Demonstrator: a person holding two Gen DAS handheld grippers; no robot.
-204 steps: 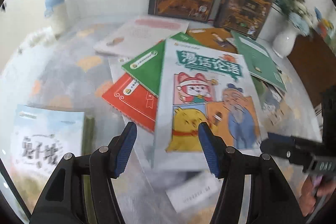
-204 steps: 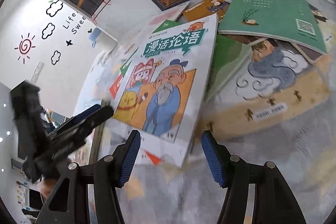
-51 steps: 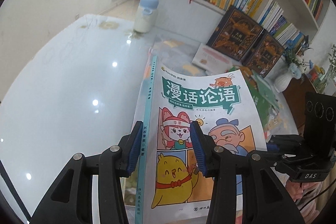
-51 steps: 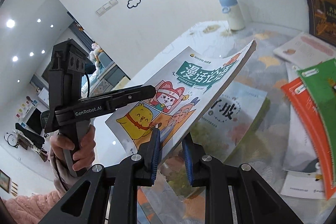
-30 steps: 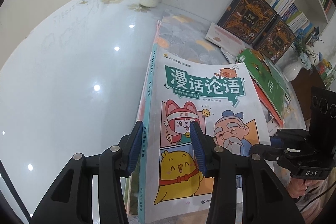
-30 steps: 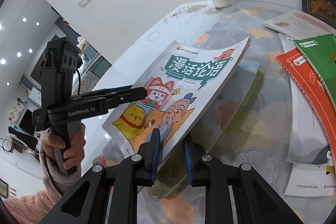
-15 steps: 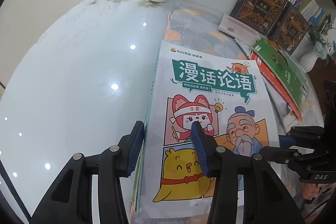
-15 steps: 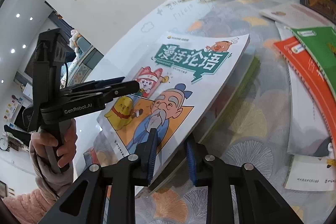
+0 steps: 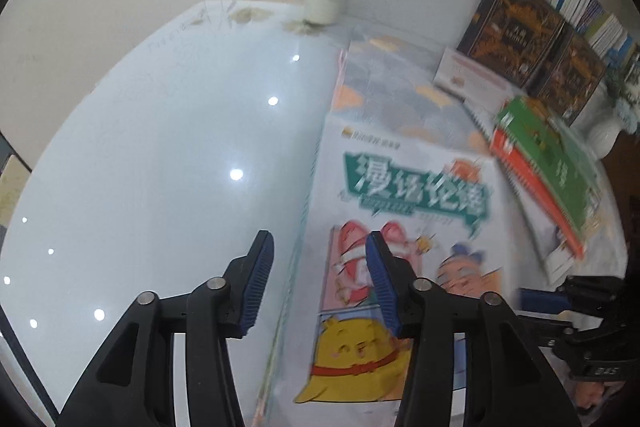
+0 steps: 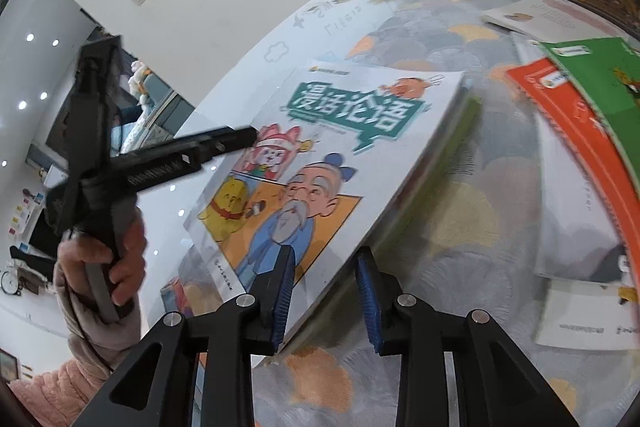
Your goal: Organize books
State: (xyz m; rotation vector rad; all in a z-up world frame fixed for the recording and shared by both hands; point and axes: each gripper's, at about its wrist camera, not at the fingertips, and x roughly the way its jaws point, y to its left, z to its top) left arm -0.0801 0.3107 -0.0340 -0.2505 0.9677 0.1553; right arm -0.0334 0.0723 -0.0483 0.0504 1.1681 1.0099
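The comic book (image 10: pixel 336 163) lies flat on top of another book (image 10: pixel 452 147) whose green edge shows beneath it, near the table's (image 9: pixel 160 155) left side where the patterned mat meets the bare glossy top. The left gripper (image 9: pixel 316 283) hangs with its jaws apart over the book's spine edge, holding nothing; the right gripper (image 10: pixel 324 291) is likewise parted, astride the book's near right corner and gripping nothing. The book looks like a thin softcover: light, glossy and probably slippery, likely to sag if lifted by one corner. Its spine side is the stiffest place to pinch, with a second grip on the opposite edge to keep it level. Further right along the table, an orange book (image 10: pixel 576 131) and a green book (image 10: pixel 600 75) lie overlapped, not yet stacked.
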